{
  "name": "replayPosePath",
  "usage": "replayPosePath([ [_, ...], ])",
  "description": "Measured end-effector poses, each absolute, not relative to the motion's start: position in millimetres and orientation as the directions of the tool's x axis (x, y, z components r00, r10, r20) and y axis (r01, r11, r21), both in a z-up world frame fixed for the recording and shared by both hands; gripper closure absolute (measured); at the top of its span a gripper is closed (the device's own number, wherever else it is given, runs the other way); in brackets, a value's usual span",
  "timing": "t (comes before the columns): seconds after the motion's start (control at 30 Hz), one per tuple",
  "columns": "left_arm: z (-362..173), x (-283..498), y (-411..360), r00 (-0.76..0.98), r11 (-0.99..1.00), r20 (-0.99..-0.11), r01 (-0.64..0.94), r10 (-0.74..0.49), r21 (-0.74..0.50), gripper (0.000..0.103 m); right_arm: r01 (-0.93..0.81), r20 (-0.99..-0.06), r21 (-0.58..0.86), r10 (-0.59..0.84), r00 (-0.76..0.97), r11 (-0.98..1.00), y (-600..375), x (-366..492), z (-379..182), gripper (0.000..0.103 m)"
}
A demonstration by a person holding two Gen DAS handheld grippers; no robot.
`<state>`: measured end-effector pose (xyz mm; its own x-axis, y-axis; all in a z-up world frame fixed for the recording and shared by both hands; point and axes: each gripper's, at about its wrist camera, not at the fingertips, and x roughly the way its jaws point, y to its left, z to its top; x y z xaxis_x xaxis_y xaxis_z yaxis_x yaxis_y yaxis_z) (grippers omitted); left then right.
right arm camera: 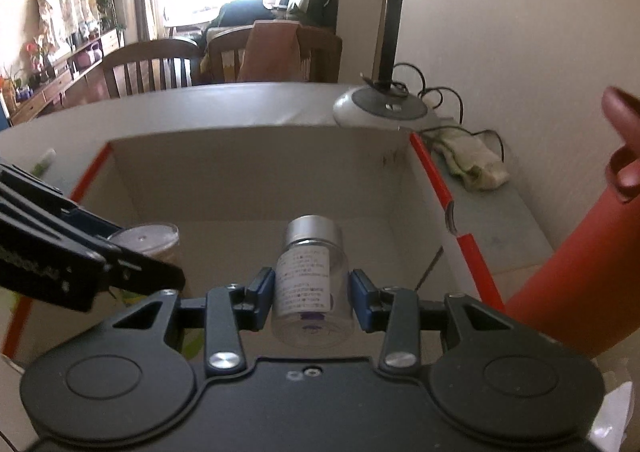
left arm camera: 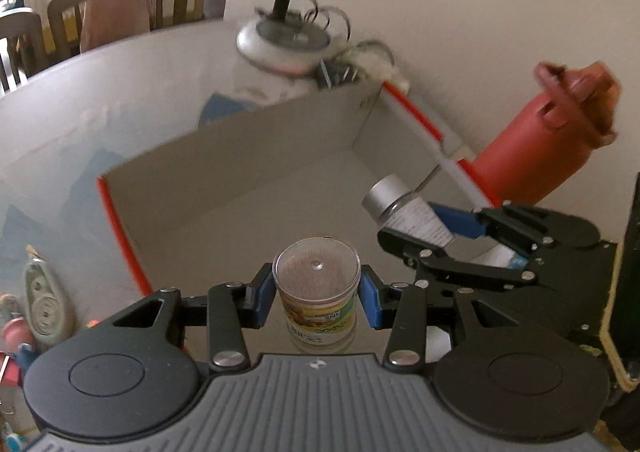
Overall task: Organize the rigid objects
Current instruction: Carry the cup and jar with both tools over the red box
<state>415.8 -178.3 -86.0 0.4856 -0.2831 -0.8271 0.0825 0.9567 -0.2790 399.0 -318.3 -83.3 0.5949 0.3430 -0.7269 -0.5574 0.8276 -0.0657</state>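
The clear plastic jar has a glossy lid and printed paper label. The glassy bottle carries a brushed metal cap and white paper label. The box looks matt cardboard. At right, the red bin is smooth plastic.

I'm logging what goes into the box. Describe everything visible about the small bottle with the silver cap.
The small bottle is clear, glass or plastic by its look, with a short silver screw cap and a white label of fine print with a purple mark near the base. It looks empty. The right tongs grip its body, a blue pad on each side, cap pointing away from the camera. It hangs over the open white box with red edges, touching nothing else.
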Motion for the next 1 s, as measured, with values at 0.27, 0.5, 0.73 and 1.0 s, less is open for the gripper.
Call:
replayPosePath([
  [0.27,-111,440,-185,0.425,0.965,-0.868,0.068,-0.258,-0.253,0.059,-0.59,-0.752,-0.083,0.338,0.566,0.803,-318,409,-97,0.063],
  [0.5,-121,458,-182,0.415,0.964,-0.873,0.042,-0.255,-0.261,0.059,-0.611,-0.783,-0.056,0.345,0.517,0.79,-316,415,-103,0.063],
  [0.73,-132,479,-188,0.403,0.969,-0.885,0.024,-0.235,-0.247,0.06,-0.632,-0.802,-0.06,0.339,0.491,0.773,-314,415,-110,0.063],
  [1.0,-149,488,-194,0.366,0.979,-0.91,0.01,-0.195,-0.205,0.06,-0.64,-0.803,-0.044,0.354,0.479,0.767,-315,419,-108,0.063],
])
